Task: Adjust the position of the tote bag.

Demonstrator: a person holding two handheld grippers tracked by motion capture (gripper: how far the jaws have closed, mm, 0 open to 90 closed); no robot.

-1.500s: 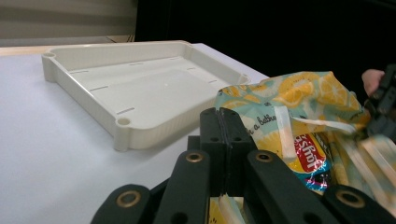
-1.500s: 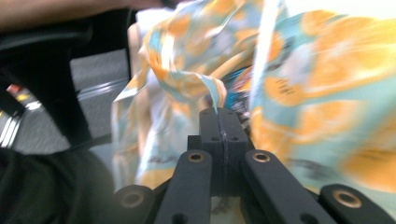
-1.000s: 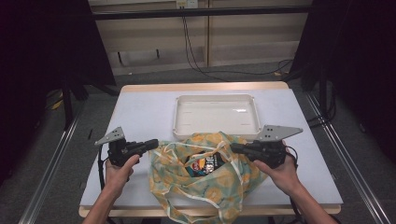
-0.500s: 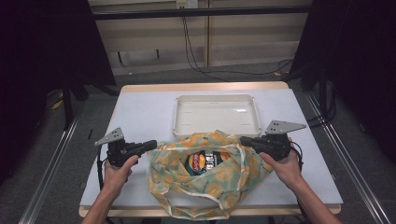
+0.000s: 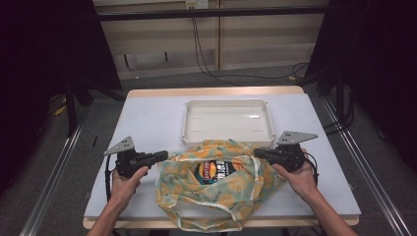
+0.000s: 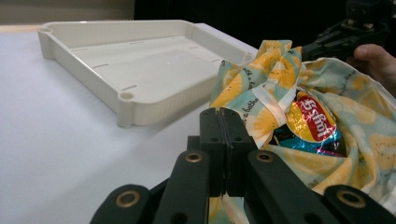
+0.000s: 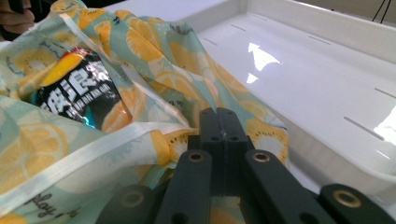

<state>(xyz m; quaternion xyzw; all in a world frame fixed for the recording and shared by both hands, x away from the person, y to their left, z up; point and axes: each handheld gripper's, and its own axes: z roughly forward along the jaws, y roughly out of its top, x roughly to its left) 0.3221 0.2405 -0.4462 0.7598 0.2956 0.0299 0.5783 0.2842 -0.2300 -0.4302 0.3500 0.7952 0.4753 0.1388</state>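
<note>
A cloth bag printed with yellow citrus slices lies at the table's front, its mouth stretched sideways. Inside it lies a dark and orange chips packet. My left gripper is shut on the bag's left rim, and my right gripper is shut on its right rim. In the left gripper view the closed jaws pinch the cloth beside the packet. Over in the right gripper view the closed jaws clamp the bag's white-trimmed edge, with the packet to the left.
A white plastic tray stands just behind the bag at the table's middle. The white table has bare surface to the left of the tray and behind it. Dark curtains and cables lie beyond the far edge.
My right gripper has sunk and drawn slightly outward with the bag's rim. The bag's mouth has spread wider and flatter, showing more of the chips packet. The left gripper stayed put.
</note>
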